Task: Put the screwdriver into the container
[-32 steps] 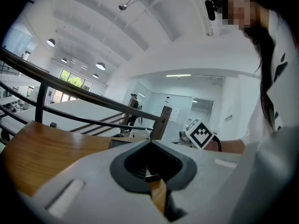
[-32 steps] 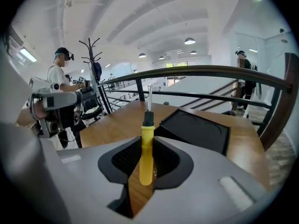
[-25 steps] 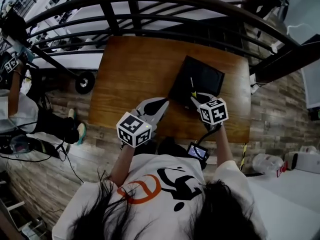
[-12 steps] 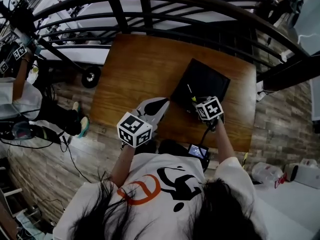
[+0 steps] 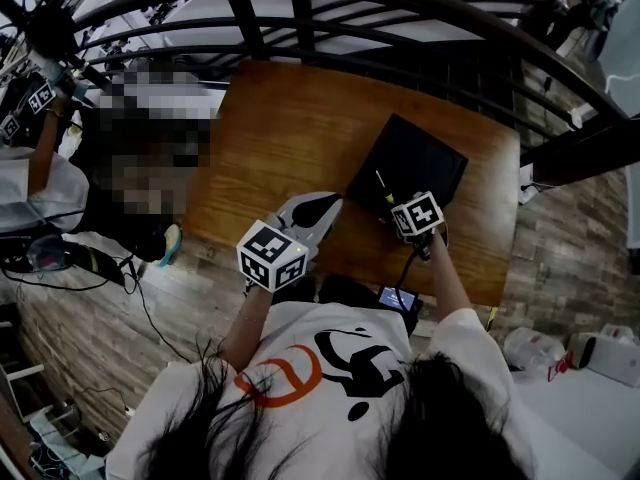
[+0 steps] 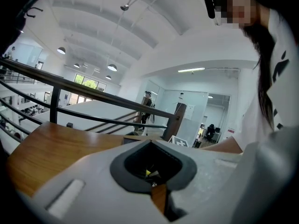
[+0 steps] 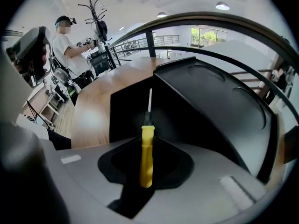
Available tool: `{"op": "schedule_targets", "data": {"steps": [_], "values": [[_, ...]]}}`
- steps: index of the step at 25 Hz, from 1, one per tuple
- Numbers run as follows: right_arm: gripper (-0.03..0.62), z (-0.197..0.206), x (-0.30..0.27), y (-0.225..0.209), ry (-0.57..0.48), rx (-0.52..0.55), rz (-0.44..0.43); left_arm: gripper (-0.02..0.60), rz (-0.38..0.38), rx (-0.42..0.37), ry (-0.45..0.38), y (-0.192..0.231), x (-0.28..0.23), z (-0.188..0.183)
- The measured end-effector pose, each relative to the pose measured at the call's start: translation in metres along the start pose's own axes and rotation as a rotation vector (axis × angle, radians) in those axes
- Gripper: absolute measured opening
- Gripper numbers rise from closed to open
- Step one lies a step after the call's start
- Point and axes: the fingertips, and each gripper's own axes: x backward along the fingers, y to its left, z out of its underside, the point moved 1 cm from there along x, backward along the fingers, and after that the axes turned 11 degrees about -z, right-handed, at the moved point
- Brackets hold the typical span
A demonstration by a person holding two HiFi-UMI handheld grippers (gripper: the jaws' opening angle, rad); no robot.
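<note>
Centrally, we see the screwdriver (image 7: 146,148), its yellow handle clamped between the jaws of the right gripper (image 7: 146,169) and its metal shaft pointing out over the black container (image 7: 210,101). We find the container on the wooden table (image 5: 270,128). The left gripper (image 5: 322,208), jaws together on nothing, is just beside the container.

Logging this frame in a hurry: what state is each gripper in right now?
Left gripper: closed, holding nothing.
Right gripper: closed on the yellow screwdriver.
</note>
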Motion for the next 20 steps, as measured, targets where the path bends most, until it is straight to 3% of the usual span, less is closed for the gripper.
{"op": "schedule_targets", "data": {"steps": [20], "values": [[0.103, -0.006, -0.005, -0.009, -0.056, -0.096, 0.061, 0.0, -0.006, 0.002, 0.003, 0.014, 0.009, -0.001]]}}
